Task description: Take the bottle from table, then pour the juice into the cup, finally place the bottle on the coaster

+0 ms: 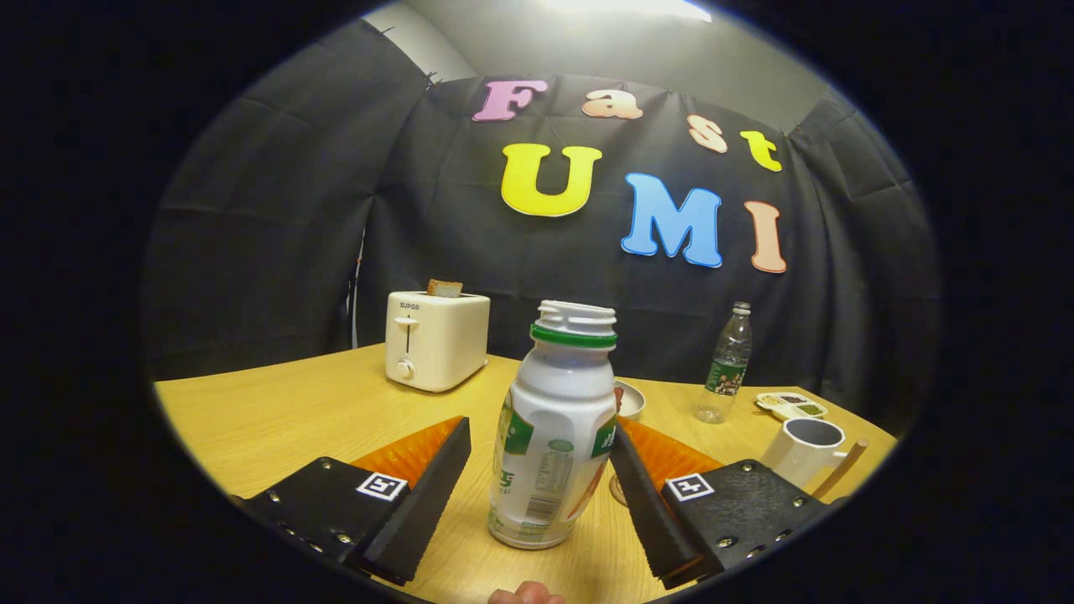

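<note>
Gripper (537, 495) fingers spreading wide, bottle (554, 436) standing uncapped between them, right finger perhaps touching it, cup (804, 449) sitting beyond right finger.

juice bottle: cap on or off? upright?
Cap off: the juice bottle shows bare neck threads. It stands upright on the table between the open tongs.

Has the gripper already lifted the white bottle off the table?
No: the white bottle stands upright on the wooden table between the open fingers of the gripper, with a clear gap on one side.
</note>
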Demonstrator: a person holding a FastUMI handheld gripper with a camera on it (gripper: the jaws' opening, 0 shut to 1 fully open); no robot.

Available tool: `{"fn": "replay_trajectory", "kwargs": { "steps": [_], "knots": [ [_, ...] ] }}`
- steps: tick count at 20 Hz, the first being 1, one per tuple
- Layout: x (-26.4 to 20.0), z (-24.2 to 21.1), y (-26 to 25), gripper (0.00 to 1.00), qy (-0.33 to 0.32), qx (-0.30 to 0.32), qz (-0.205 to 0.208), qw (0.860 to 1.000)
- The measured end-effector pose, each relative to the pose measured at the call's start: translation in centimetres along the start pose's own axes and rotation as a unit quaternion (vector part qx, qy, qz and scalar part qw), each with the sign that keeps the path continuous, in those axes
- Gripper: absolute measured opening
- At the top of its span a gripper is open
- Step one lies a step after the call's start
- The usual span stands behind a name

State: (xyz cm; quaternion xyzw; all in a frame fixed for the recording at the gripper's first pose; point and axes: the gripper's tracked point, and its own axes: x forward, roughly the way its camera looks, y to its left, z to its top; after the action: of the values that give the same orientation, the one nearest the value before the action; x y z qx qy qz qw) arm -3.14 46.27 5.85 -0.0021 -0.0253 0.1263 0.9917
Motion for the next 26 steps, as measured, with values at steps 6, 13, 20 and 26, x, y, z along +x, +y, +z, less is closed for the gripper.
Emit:
{"fn": "replay_trajectory", "kwargs": {
  "steps": [6, 13, 20, 26],
  "knots": [
    [0.7, -1.5, 0.3, 0.86, 0.023, 0.005, 0.012, 1.000],
    [0.1, -1.4, 0.6, 0.70, 0.017, -0.023, 0.005, 1.000],
    [-0.4, -1.6, -1.2, 0.70, 0.020, -0.005, -0.028, 0.999],
    [-1.4, 0.2, -3.6, 0.70, 0.007, 0.011, -0.058, 0.998]
  ]
}}
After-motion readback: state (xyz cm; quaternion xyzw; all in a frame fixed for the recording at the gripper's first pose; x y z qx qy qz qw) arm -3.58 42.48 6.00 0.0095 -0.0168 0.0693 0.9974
